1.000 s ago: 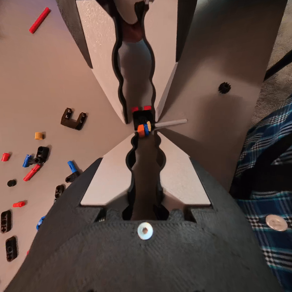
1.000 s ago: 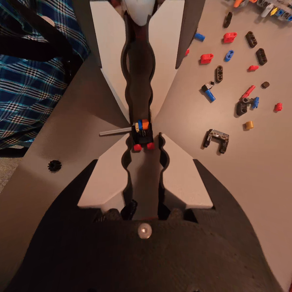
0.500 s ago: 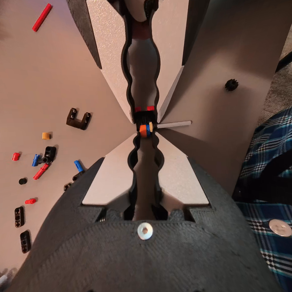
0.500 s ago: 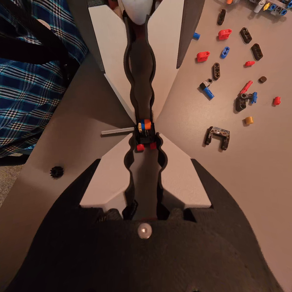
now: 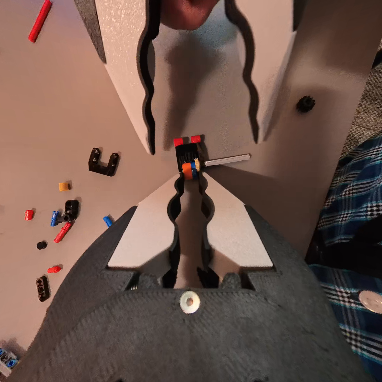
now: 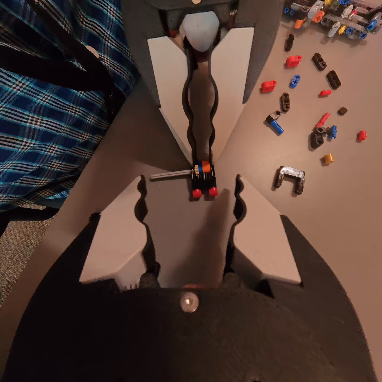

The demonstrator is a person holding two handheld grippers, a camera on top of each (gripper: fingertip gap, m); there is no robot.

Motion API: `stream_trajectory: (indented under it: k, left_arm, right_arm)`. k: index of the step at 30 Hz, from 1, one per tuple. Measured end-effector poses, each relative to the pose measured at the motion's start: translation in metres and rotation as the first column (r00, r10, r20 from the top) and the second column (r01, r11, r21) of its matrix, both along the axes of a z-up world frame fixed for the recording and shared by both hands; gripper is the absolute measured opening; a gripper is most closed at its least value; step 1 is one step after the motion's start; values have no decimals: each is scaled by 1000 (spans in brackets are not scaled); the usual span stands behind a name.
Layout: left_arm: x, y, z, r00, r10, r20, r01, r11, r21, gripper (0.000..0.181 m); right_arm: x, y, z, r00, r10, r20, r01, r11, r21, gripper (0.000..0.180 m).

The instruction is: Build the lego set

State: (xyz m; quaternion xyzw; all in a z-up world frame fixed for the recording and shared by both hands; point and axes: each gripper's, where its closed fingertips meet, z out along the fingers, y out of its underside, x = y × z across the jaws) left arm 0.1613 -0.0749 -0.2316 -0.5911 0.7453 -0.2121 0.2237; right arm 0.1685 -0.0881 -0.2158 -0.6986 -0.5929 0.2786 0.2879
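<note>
**Left gripper holds the small assembly, right one spread wide**

My left gripper (image 5: 190,175) is pinched tight on the small assembly (image 5: 188,159), gripping it at the orange and blue bushes. My right gripper (image 6: 189,178) stands wide apart, its fingertips either side of the assembly and touching nothing. The assembly sits just above the table (image 5: 82,103), between the 2 grippers. Its black block carries 2 red pins (image 6: 204,192) pointing toward my right gripper. The grey axle (image 5: 227,160) sticks out sideways, its long axis crossing the line of both grippers, aimed toward the plaid shirt (image 5: 355,206). A black U-shaped piece (image 5: 103,162) lies on the opposite side, among loose parts.
</note>
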Motion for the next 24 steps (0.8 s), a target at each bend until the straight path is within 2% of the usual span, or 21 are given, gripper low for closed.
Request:
stream_trajectory:
  k: [3,6,10,12,14,17,24]
  left_arm:
    - [1,1,0,1000,-9,-4,9,1000,23,12]
    - [2,0,0,1000,-16,-6,16,1000,27,12]
    - [3,-2,0,999,-30,-13,30,999,32,12]
    - [3,-2,0,999,-34,-20,34,999,33,12]
    - [3,-2,0,999,-34,-22,35,999,28,12]
    - [2,-2,0,999,-32,-22,32,999,20,12]
    - [3,-2,0,998,-43,-35,45,998,34,12]
  right_arm:
    - [-3,-6,-10,999,24,42,-25,1000,8,83]
    - [-5,-8,-13,999,24,41,-24,1000,6,66]
    - [-3,-6,-14,999,4,40,-4,1000,17,52]
    - [-4,-5,-14,999,2,42,-3,1000,20,54]
    - [-6,-10,-13,1000,7,25,-7,1000,-19,71]
    - [-7,-16,-13,1000,14,26,-13,1000,-26,79]
    - [-7,-10,-16,999,-35,35,34,999,39,68]
